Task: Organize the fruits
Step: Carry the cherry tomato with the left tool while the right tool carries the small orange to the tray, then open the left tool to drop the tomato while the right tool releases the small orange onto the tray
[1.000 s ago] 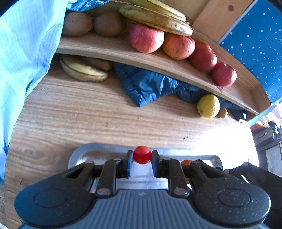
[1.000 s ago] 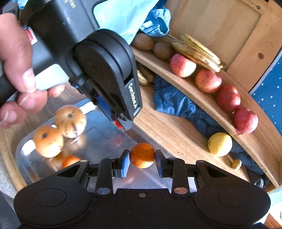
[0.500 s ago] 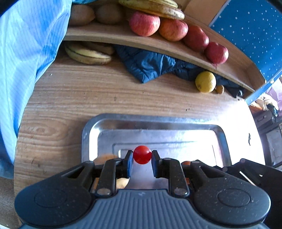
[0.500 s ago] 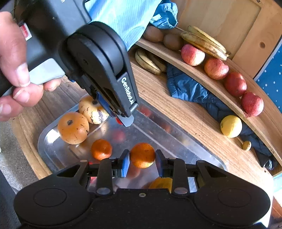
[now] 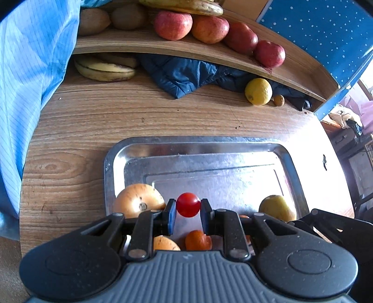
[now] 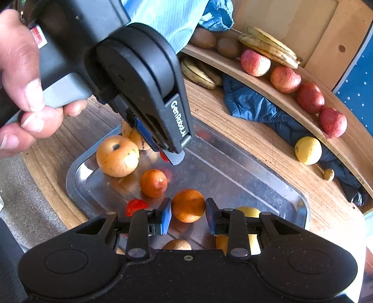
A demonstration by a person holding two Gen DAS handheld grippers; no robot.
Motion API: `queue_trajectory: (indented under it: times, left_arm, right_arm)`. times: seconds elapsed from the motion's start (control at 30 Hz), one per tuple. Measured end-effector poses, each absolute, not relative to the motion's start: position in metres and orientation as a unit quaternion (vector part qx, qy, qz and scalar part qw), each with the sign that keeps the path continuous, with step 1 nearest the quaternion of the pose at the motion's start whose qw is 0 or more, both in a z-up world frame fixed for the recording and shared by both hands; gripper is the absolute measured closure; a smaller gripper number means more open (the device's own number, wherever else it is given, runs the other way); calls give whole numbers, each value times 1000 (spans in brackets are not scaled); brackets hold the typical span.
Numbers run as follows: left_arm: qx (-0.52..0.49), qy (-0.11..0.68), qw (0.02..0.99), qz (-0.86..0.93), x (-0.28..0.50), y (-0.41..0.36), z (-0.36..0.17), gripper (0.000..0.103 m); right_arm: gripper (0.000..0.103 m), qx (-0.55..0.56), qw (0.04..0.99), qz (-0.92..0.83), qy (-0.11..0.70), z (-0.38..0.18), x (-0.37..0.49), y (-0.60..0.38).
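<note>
My left gripper (image 5: 188, 215) is shut on a small red cherry tomato (image 5: 188, 204), held above the near part of a metal tray (image 5: 209, 144). In the right wrist view that same left gripper (image 6: 166, 155) hangs over the tray's left half, the tomato only a red sliver (image 6: 164, 156) between its pads. My right gripper (image 6: 188, 215) is shut on a small orange (image 6: 188, 205) above the tray's (image 6: 268, 184) near side. Lying in the tray are two pale orange round fruits (image 6: 117, 155), a mandarin (image 6: 153, 182), a red tomato (image 6: 136, 205) and a yellow fruit (image 5: 276, 207).
A wooden shelf (image 5: 186, 47) at the back carries apples (image 5: 173, 24), kiwis (image 5: 93, 19) and bananas. Under it lie bananas (image 5: 105, 68), a dark blue jacket (image 5: 184, 74), a lemon (image 5: 258, 91) and a tiny yellow fruit (image 5: 279, 100). Light blue cloth (image 5: 30, 70) hangs at the left.
Both grippers have drawn back over the tray with their fruit still held. More of the tray and the fruits in it have come into view beneath them.
</note>
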State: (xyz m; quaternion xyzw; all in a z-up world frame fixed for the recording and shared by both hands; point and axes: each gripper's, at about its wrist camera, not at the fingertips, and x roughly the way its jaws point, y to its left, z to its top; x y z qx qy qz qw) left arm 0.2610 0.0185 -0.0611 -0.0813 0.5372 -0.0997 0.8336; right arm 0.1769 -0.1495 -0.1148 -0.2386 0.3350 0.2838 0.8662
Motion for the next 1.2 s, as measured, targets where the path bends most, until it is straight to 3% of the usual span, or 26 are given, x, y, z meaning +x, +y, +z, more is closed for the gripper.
queue_trajectory:
  times: [1.2]
  left_arm:
    - [-31, 538, 830, -142, 250, 12, -60, 79]
  right_arm:
    - [68, -192, 888, 221, 355, -119, 155, -148]
